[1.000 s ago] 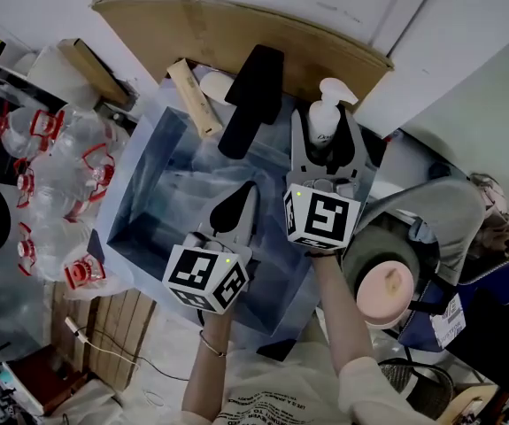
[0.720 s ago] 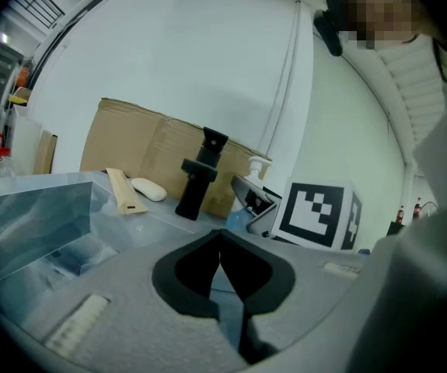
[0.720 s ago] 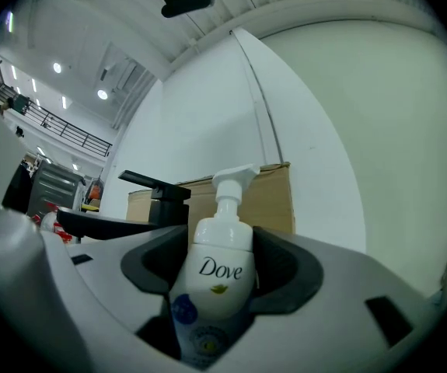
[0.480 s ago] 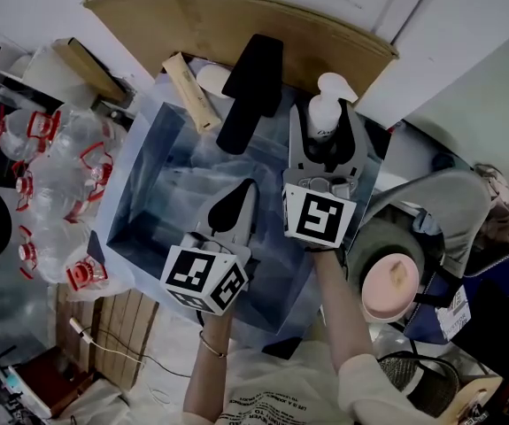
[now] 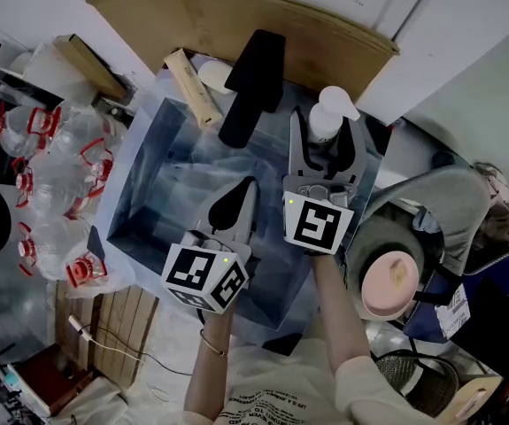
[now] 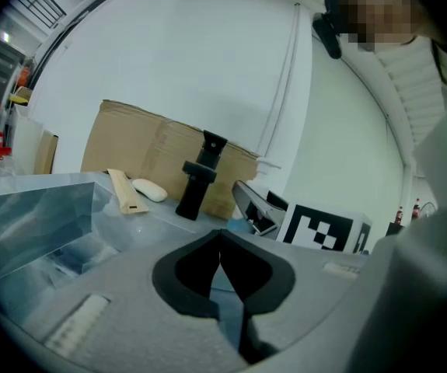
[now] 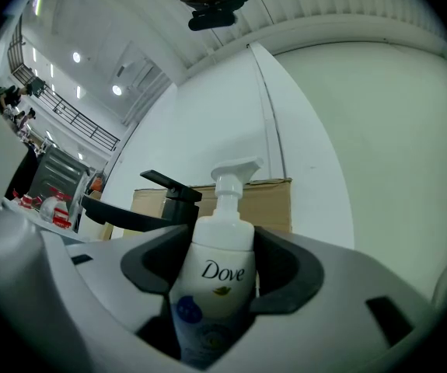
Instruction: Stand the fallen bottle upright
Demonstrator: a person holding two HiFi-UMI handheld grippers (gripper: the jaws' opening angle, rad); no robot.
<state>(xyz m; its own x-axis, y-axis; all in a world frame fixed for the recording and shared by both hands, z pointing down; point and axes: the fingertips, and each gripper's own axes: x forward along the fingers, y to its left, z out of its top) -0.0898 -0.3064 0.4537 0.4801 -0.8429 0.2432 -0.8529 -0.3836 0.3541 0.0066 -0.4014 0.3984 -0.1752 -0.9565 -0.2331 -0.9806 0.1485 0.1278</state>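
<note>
A white pump bottle (image 5: 327,118) marked Dove stands between the jaws of my right gripper (image 5: 325,135), by the sink's far right corner. In the right gripper view the bottle (image 7: 217,263) looks upright, pump head on top, and both dark pads of my right gripper (image 7: 221,255) press on its sides. My left gripper (image 5: 243,189) hovers over the steel sink (image 5: 161,140), apart from the bottle. Its jaws are shut, tips touching, with nothing between them, as the left gripper view (image 6: 221,243) shows.
A black faucet (image 5: 250,82) rises behind the sink. A wooden block (image 5: 192,87) and a white oval object (image 5: 214,76) lie beside it, in front of a cardboard sheet (image 5: 236,25). Several red-capped plastic bottles (image 5: 59,175) crowd the left. A round pinkish object (image 5: 389,282) sits at right.
My right gripper has rolled a little with the bottle in it, staying almost in place. The left gripper has not moved.
</note>
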